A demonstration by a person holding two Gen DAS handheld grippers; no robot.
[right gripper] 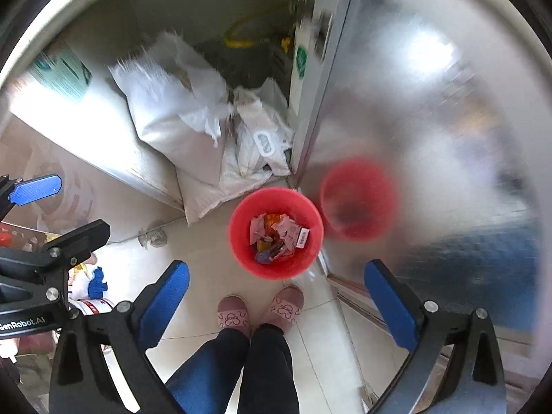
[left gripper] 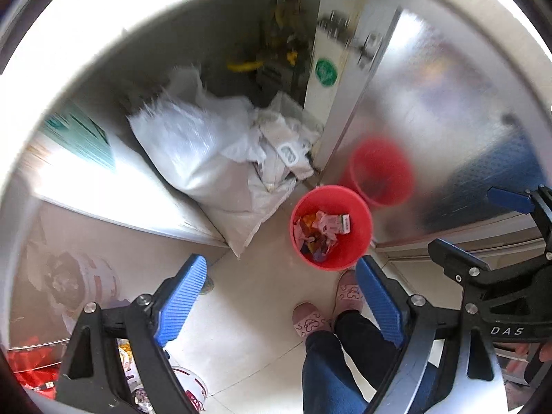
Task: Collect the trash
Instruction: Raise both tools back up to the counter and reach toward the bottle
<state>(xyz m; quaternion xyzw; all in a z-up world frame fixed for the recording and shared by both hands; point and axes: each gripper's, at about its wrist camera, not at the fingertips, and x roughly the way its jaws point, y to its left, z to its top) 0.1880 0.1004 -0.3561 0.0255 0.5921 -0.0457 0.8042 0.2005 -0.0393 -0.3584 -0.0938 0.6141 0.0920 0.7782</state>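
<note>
Trash (left gripper: 322,233) fills the red bucket (left gripper: 358,241); both grippers gape empty, only the left view showing a white tub (left gripper: 81,281).

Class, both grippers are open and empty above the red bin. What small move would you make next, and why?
Probably swing the left gripper toward the litter on the floor at its left. The red bin already holds wrappers, both grippers hold nothing, and the right gripper faces only the bin.

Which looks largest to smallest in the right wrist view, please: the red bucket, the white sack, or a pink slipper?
1. white sack
2. red bucket
3. pink slipper

The slippers sit nearer the camera, yet look smallest.
</note>
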